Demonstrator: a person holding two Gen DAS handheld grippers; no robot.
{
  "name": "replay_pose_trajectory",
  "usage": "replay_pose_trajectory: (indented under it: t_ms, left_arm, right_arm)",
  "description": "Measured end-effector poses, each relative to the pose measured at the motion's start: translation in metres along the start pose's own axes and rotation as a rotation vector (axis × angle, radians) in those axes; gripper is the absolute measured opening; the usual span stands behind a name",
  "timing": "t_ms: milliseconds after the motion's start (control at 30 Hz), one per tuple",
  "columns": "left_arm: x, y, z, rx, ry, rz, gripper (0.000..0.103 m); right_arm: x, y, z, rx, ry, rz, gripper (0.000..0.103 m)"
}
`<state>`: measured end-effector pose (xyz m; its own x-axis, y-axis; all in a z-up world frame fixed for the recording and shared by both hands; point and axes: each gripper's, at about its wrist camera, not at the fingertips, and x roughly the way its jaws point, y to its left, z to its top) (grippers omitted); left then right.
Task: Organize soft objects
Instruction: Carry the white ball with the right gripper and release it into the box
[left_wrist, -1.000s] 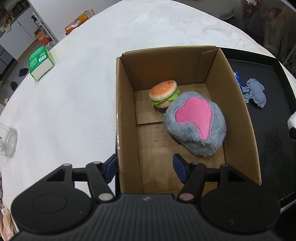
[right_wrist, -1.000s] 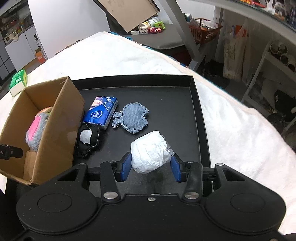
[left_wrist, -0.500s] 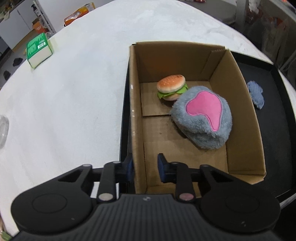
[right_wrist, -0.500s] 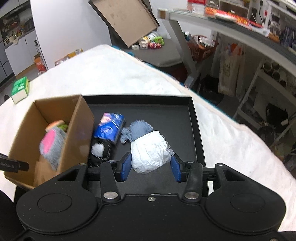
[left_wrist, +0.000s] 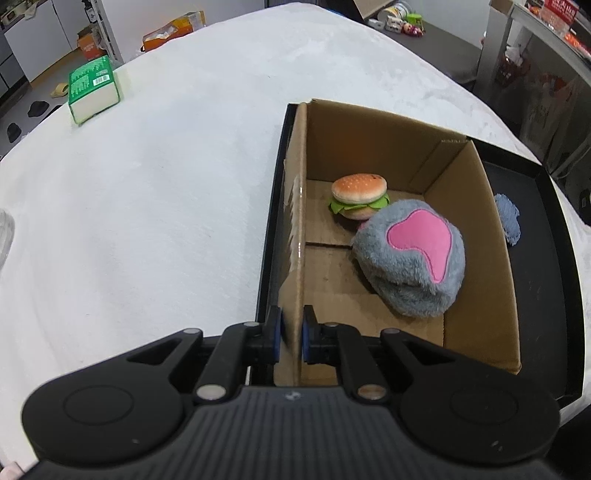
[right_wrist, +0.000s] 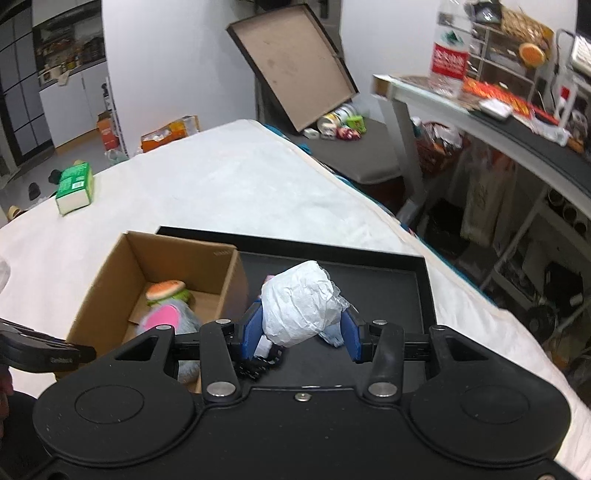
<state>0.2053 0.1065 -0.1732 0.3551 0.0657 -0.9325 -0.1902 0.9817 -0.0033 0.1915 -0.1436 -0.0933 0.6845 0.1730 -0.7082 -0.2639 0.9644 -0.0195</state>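
**pat_k:** White fuzzy tabletop (left_wrist: 147, 221), cluttered room behind. Your left gripper (left_wrist: 291, 334) is pinched nearly shut on the near-left wall of the cardboard box (left_wrist: 295, 258). Your right gripper (right_wrist: 301, 334) has the white crumpled bundle (right_wrist: 299, 302) squeezed between its pads, held up above the black tray (right_wrist: 388, 291), with the box ahead and to its left.

**dex:** Watch that thin wall. Tug it and the box could tip or slide off the tray. The bundle looks like wrinkly paper or plastic wrap, loose at one edge, so it might slip. The burger plush (left_wrist: 359, 195) and grey-pink plush (left_wrist: 410, 258) already sit inside.
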Motion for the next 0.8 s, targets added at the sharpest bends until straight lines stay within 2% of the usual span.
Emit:
replay_pose_trajectory:
  t_ms: [433,800]
  left_arm:
    - [-0.007,0.008,-0.004,-0.035,-0.042,-0.027,0.011]
    - [-0.004,0.012,-0.002,-0.047,-0.021,-0.053,0.011]
  right_arm:
    - [0.006,0.056,0.015,-0.083,-0.019,0.076,0.044]
    - [0.021,0.081,0.031,-0.15,-0.012,0.085,0.045]
